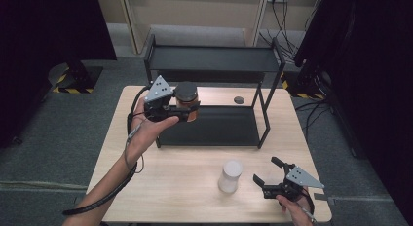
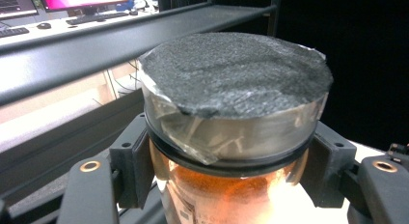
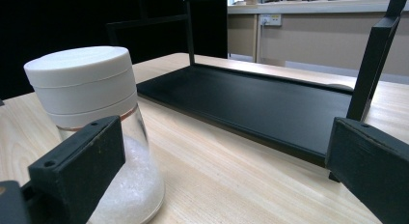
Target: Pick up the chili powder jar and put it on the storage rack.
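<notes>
A clear glass jar of amber-orange contents with a dark grey lid (image 1: 186, 100) hangs above the lower tray of the black metal two-tier shelf (image 1: 214, 126), clamped below its lid in my left gripper (image 1: 187, 110); my right gripper (image 1: 266, 171) rests wide open, holding nothing, beside the white-lidded jar of white powder (image 1: 230, 176) on the pale wooden table (image 1: 185, 182)

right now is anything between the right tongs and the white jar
No. In the high view only bare tabletop lies between the open right tongs and the white jar; they stand apart.
</notes>
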`<move>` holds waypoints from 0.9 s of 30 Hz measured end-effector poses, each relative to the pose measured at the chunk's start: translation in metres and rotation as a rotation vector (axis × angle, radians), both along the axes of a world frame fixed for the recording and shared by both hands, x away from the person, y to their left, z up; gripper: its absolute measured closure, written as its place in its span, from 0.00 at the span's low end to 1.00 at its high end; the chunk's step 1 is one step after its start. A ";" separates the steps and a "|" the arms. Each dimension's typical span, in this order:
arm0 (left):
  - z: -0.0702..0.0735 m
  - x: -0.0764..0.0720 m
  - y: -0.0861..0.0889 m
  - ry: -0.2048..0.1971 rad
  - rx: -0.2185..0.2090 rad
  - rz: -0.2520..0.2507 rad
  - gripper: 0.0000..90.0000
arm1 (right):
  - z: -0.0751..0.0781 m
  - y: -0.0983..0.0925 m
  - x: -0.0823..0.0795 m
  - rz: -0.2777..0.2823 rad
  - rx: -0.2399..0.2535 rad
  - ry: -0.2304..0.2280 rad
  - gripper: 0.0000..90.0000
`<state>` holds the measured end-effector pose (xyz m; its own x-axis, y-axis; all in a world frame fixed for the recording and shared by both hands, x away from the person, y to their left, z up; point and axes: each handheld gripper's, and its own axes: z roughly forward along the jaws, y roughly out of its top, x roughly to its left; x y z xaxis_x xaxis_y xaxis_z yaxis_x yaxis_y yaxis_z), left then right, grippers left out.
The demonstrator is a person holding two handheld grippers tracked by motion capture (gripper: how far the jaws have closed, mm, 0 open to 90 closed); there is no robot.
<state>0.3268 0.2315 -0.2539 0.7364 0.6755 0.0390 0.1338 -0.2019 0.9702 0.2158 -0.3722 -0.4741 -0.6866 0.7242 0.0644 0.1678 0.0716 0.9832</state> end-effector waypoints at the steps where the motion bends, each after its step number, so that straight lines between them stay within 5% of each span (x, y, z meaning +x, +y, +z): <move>1: 0.002 0.001 0.000 0.000 0.001 -0.001 0.35 | 0.000 0.000 0.000 0.000 0.000 0.000 0.01; 27: 0.078 0.017 -0.010 -0.018 0.018 0.034 0.35 | 0.000 0.000 0.001 0.007 -0.004 0.002 0.01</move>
